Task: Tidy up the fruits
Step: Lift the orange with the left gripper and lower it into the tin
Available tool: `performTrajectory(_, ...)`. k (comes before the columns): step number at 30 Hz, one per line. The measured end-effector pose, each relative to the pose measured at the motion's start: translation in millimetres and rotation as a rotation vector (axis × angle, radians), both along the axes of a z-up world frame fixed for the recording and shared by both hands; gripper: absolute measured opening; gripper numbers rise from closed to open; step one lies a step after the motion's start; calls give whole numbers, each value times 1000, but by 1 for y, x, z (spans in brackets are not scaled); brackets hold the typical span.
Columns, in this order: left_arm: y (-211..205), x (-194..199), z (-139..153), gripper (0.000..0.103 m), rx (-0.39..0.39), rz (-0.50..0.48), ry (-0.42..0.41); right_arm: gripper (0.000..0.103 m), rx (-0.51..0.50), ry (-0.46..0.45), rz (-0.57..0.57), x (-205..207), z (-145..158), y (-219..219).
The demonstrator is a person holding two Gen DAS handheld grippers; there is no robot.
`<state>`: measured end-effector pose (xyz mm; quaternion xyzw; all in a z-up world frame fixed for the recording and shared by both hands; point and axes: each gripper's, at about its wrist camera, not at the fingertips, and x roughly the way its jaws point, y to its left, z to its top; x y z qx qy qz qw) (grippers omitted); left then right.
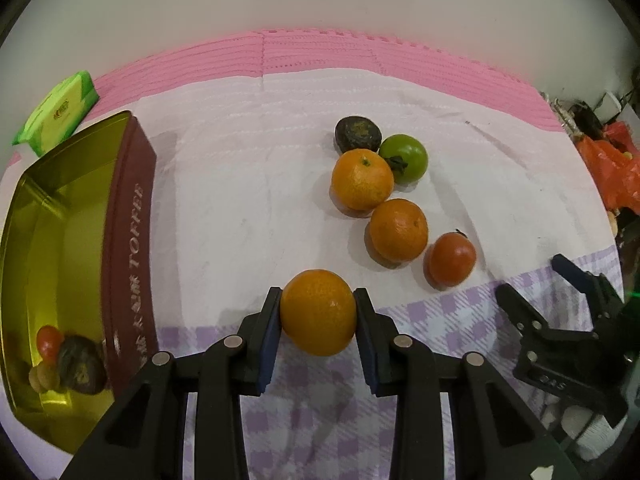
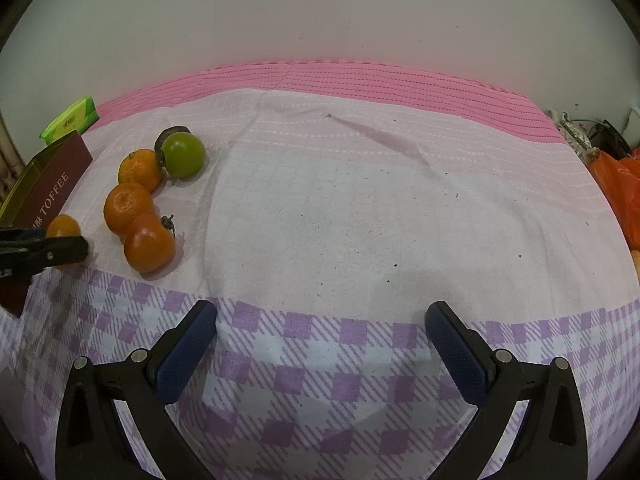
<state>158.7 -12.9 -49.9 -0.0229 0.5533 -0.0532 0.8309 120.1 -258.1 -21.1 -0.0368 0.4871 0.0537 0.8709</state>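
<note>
At the left edge of the left wrist view lies the open toffee tin (image 1: 132,216), left of the left gripper (image 1: 318,314), whose jaws pinch a mandarin (image 1: 319,312) at lower centre; the right gripper (image 2: 320,320) hangs spread, empty, farther away.

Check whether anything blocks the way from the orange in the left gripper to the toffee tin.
Nothing visible does. The left gripper is shut on the orange, and only bare cloth lies between it and the open toffee tin. The other fruits sit on the far side, away from the tin.
</note>
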Motion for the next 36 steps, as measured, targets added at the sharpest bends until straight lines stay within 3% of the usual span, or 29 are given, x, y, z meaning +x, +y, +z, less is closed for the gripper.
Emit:
performTrajectory(9, 11, -21, 35, 31, 8, -12, -56, 103, 0, 0, -1, 0, 0, 0)
performTrajectory(16, 42, -29, 53, 31, 14, 47, -74, 103, 0, 0, -1, -1, 0, 0)
performTrajectory(29, 124, -49, 47, 31, 65, 208, -36, 103, 0, -1, -3, -1, 0, 0)
performTrajectory(36, 149, -56, 41, 31, 81, 260, -19, 103, 0, 0, -2, -1, 0, 0)
